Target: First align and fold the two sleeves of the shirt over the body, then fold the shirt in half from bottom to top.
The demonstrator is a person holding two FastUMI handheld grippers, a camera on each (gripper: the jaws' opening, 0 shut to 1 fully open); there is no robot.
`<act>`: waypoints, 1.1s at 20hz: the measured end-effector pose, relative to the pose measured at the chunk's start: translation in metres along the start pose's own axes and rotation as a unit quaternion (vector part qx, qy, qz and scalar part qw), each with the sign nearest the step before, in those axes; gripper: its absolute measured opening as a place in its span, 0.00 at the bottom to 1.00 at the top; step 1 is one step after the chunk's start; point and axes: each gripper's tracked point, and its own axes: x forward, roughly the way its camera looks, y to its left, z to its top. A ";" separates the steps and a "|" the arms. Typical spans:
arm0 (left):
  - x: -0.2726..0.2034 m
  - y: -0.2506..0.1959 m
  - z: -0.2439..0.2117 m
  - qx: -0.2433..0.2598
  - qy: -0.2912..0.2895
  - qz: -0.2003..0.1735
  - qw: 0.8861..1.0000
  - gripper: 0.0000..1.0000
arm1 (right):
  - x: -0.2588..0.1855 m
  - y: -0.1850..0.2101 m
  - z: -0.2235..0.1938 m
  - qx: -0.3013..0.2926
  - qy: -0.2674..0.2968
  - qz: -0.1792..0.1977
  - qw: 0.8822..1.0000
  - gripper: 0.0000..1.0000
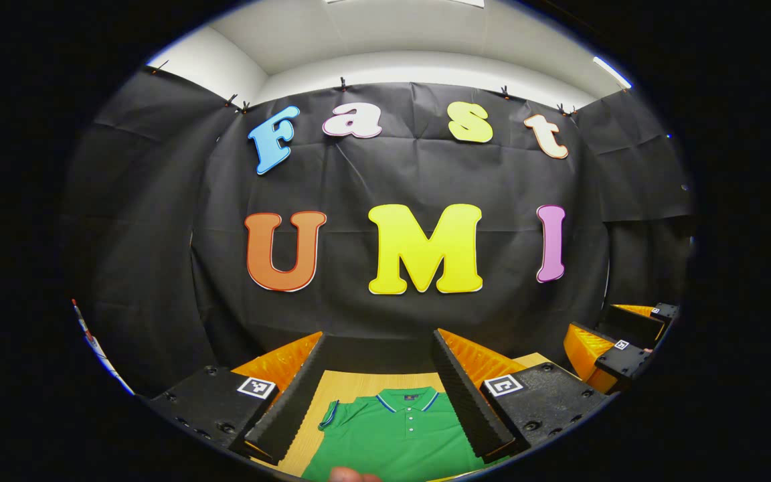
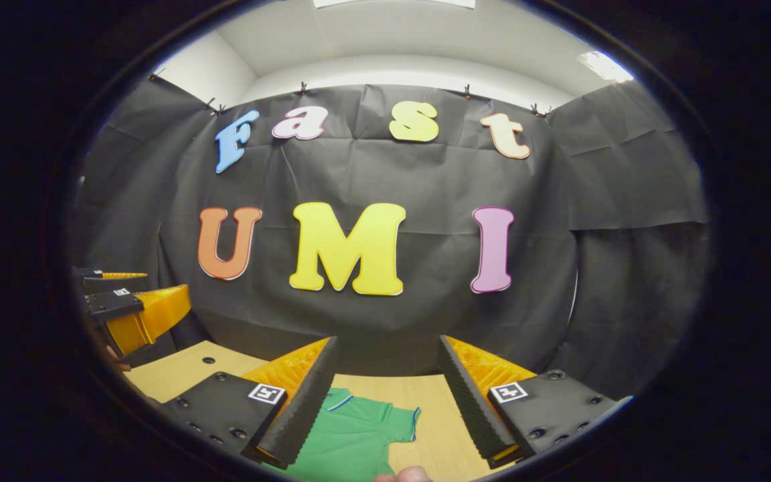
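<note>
recording booth: black cloth wall [image 1: 385,181], wooden table [image 2: 425,395].

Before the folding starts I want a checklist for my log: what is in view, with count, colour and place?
shirt: one, green with a blue-striped collar, lying flat on the table, sleeves not yet folded
table: one, light wood, under the shirt
wall cloth: one, black, behind the table
ceiling lights: two, white, overhead
left gripper: one, open, above the shirt's collar
right gripper: one, open, above the shirt's sleeve

Green polo shirt [image 1: 392,435] lies flat on the wooden table [image 2: 439,402].
</note>
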 end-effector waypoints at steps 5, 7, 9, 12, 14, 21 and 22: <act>0.001 0.004 -0.015 0.005 0.007 -0.001 1.000 0.97 | 0.007 -0.001 -0.015 -0.013 0.015 0.002 1.000 0.95; 0.002 0.006 -0.021 -0.003 0.009 0.000 1.000 0.97 | 0.008 -0.003 -0.024 -0.016 0.027 0.004 1.000 0.93; 0.003 0.007 -0.027 -0.009 0.015 0.001 1.000 0.97 | 0.012 -0.006 -0.039 -0.015 0.045 0.008 0.999 0.93; 0.004 0.013 -0.036 -0.019 0.021 0.006 1.000 0.98 | 0.021 -0.011 -0.068 -0.023 0.084 0.019 0.996 0.95; 0.005 0.015 -0.041 -0.025 0.023 0.010 0.999 0.98 | 0.025 -0.014 -0.094 -0.016 0.128 0.034 0.991 0.95; 0.004 0.026 -0.073 -0.034 0.048 0.032 0.998 0.98 | 0.074 -0.040 -0.183 -0.006 0.276 0.054 0.960 0.95; 0.005 0.027 -0.077 -0.032 0.054 0.035 0.997 0.98 | 0.086 -0.042 -0.194 -0.003 0.293 0.056 0.954 0.93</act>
